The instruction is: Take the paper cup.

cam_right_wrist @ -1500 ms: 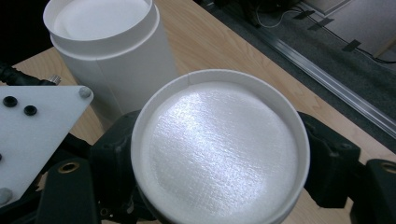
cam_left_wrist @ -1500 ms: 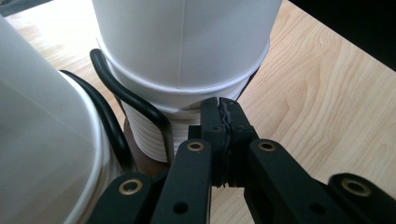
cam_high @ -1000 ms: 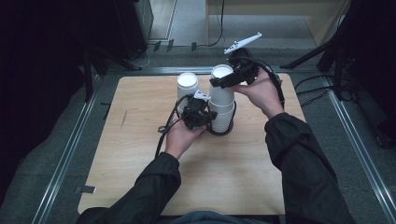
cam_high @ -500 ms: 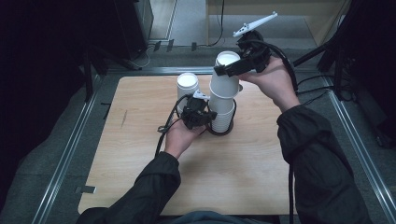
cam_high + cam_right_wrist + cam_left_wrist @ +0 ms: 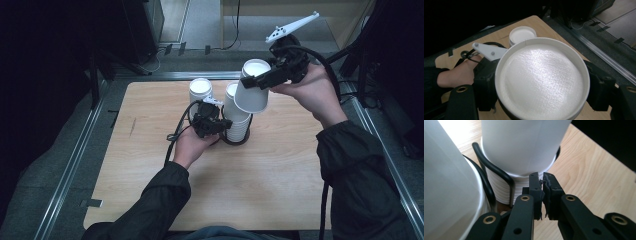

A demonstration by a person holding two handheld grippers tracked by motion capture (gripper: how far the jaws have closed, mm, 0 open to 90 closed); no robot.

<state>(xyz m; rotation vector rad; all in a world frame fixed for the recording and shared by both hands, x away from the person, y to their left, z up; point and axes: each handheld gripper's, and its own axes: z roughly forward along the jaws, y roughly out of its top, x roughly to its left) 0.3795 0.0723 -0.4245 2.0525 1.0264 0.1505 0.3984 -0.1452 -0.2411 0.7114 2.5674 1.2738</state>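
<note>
While the right gripper [image 5: 257, 80] clamps a white cup [image 5: 252, 92] upside down in the air at 1 o'clock of the cup stack [image 5: 236, 120], the left gripper [image 5: 542, 192] presses against the stack's base, jaws nearly closed on nothing. Left gripper view reveals the black wire holder [image 5: 496, 173]; high view adds a second stack [image 5: 200, 92] at 10 o'clock on the wooden table [image 5: 280, 175].

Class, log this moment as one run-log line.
right tool: shut on cup, lifted off stack | left tool: shut, against stack | second cup: on table
</note>
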